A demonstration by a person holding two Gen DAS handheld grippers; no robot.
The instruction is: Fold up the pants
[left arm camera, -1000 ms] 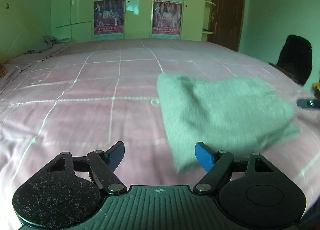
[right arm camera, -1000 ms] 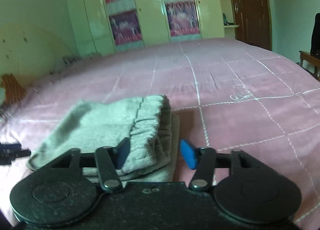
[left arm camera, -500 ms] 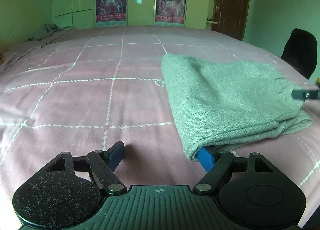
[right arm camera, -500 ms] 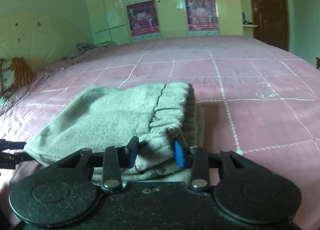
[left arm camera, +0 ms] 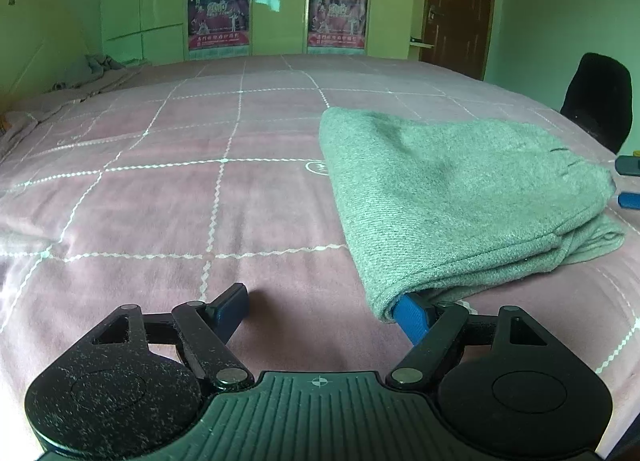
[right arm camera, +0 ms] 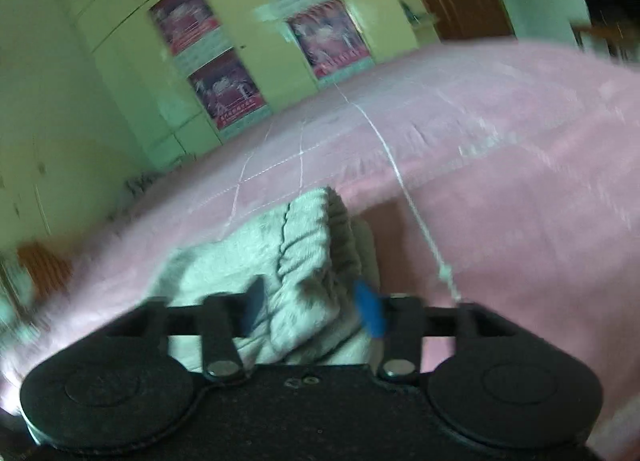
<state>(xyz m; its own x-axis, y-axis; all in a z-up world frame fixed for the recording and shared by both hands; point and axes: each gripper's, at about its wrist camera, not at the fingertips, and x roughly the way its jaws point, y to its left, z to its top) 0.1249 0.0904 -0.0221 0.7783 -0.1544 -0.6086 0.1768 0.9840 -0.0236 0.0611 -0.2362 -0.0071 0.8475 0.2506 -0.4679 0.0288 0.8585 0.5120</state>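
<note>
The folded grey knit pants [left arm camera: 452, 197] lie on the pink quilted bedspread [left arm camera: 160, 197]. The left gripper [left arm camera: 320, 311] stands wide, its right finger tucked under the pants' near corner. The right gripper [right arm camera: 312, 303], jaws just opening, loosely straddles the gathered waistband without pressing it

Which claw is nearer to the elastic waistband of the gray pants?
Right. The right claw straddles the waistband, its jaws having just been opening; the left claw sits at the opposite folded corner of the pants.
</note>
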